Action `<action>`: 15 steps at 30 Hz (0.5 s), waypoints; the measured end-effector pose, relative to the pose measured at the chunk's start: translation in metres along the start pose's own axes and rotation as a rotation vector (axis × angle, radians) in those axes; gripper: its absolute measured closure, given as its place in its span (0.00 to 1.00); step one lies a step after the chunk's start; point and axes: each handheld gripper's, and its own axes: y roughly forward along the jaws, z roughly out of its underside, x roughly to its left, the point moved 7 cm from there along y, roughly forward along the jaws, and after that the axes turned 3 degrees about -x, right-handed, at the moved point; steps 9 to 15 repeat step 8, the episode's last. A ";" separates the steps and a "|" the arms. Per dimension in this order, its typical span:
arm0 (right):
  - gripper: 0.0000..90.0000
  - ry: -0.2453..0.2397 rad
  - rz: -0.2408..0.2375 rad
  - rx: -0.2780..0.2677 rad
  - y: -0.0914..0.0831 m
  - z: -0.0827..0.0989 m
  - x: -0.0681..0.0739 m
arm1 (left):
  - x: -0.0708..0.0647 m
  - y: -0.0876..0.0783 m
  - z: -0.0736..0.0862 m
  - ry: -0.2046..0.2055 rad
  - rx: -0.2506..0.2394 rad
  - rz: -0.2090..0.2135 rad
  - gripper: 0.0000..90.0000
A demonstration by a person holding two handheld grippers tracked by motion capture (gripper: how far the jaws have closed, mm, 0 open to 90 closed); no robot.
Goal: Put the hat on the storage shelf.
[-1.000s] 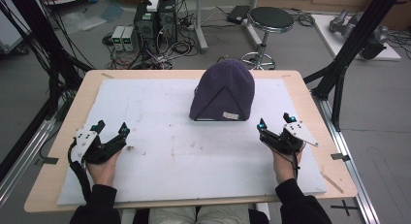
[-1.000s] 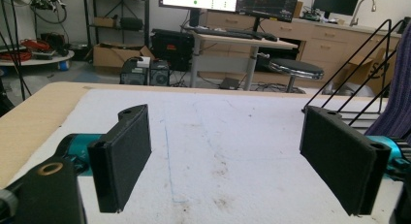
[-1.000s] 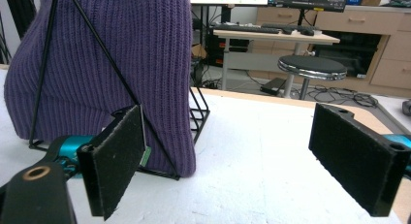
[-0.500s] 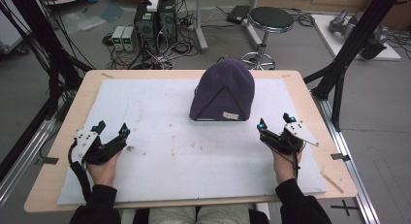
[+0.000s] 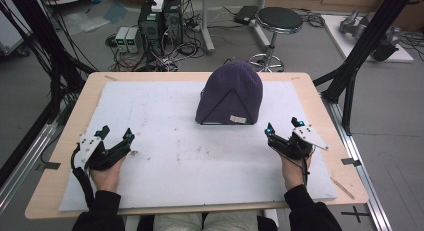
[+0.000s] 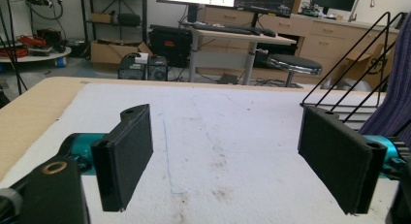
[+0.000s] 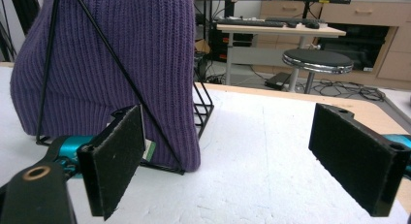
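A purple knitted hat (image 5: 231, 93) sits over a black wire stand (image 7: 198, 105) at the back middle of the white foam mat (image 5: 190, 146). A white label (image 5: 237, 119) shows on the hat's near edge. My left gripper (image 5: 116, 135) rests at the mat's left side, open, with nothing between its jaws (image 6: 228, 161). On the right, my right gripper (image 5: 284, 127) is open too and sits just right of the hat's near corner. In the right gripper view the hat (image 7: 111, 64) stands beyond the left jaw, apart from it.
The mat lies on a wooden table (image 5: 100, 78). Black frame posts (image 5: 350, 66) stand at both sides of the table. Behind it are computer boxes (image 5: 157, 16), cables and a round stool (image 5: 279, 18) on the floor.
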 end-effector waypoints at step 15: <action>0.14 0.003 0.000 -0.001 0.000 0.000 -0.001 | 0.001 0.000 0.001 0.012 0.004 0.001 0.23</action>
